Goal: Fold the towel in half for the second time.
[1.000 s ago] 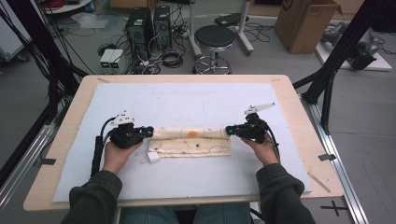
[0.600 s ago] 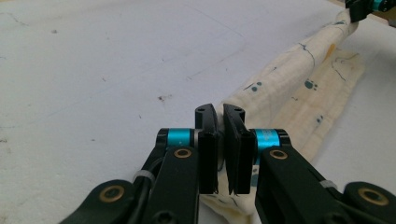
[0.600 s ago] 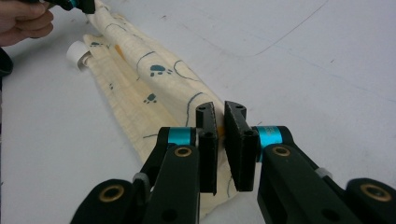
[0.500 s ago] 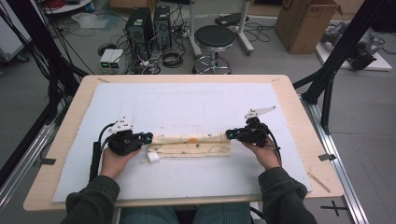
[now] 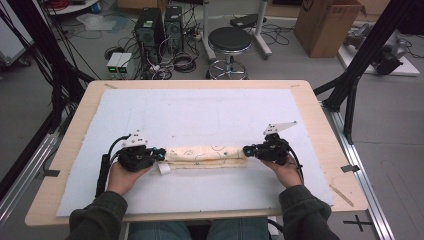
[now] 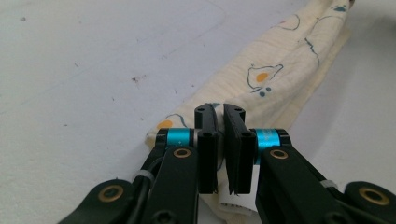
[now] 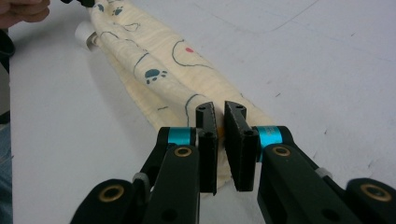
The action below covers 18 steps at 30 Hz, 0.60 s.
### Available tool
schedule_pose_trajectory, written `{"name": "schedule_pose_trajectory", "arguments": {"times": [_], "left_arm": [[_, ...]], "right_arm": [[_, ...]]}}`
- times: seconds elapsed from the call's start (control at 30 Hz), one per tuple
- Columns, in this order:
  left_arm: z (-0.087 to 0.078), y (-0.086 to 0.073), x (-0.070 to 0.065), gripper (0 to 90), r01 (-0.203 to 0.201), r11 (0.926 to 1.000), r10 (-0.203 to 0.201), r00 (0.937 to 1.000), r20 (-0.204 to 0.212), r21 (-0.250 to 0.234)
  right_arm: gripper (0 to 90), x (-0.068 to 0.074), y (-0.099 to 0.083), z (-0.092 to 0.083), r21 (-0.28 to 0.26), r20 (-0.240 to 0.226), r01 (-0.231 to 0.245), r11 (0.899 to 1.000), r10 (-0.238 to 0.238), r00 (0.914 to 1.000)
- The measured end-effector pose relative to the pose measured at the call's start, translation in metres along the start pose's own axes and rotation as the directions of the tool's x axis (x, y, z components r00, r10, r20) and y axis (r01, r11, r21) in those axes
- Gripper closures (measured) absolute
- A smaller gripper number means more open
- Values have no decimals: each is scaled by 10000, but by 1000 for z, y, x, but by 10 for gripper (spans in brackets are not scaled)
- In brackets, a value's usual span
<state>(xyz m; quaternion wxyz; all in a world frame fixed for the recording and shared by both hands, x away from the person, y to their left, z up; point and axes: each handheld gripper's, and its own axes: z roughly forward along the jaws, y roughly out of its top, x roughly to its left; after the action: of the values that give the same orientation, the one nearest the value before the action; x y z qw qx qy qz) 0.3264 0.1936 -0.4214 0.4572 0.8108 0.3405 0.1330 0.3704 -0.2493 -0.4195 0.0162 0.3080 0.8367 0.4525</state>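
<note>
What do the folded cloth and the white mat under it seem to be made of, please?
The cloth looks like soft woven cotton: cream, matte, finely ribbed and creased, printed with paw marks. The mat seems a thin matte sheet, perhaps felt or paper; its faintly speckled, unglossy surface leaves that open.

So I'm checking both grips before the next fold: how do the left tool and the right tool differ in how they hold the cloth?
The left tool pinches the cloth at its left end, beside a white tag; the right tool pinches the opposite end, where no tag is seen. The left tool's grey plate sits over the hand, while the right tool's plate sticks out away from it. Both are shut on the folded cloth, low on the white mat.
</note>
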Motion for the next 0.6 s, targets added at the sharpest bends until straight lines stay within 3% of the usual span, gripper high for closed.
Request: {"name": "schedule_pose_trajectory", "arguments": {"times": [0.37,0.47,0.6], "left_arm": [[3,-13,-6,833,129,9997,-121,9993,-359,230],[2,-14,-6,829,7,9994,5,9994,-337,356],[0,-17,-7,772,190,9992,-183,9996,-214,362]], "right_arm": [[835,7,-10,3,223,-88,107,9997,-105,9999],[831,8,-11,4,307,-65,103,9995,-101,9999],[770,8,-14,5,341,-34,61,9994,-60,10000]]}}
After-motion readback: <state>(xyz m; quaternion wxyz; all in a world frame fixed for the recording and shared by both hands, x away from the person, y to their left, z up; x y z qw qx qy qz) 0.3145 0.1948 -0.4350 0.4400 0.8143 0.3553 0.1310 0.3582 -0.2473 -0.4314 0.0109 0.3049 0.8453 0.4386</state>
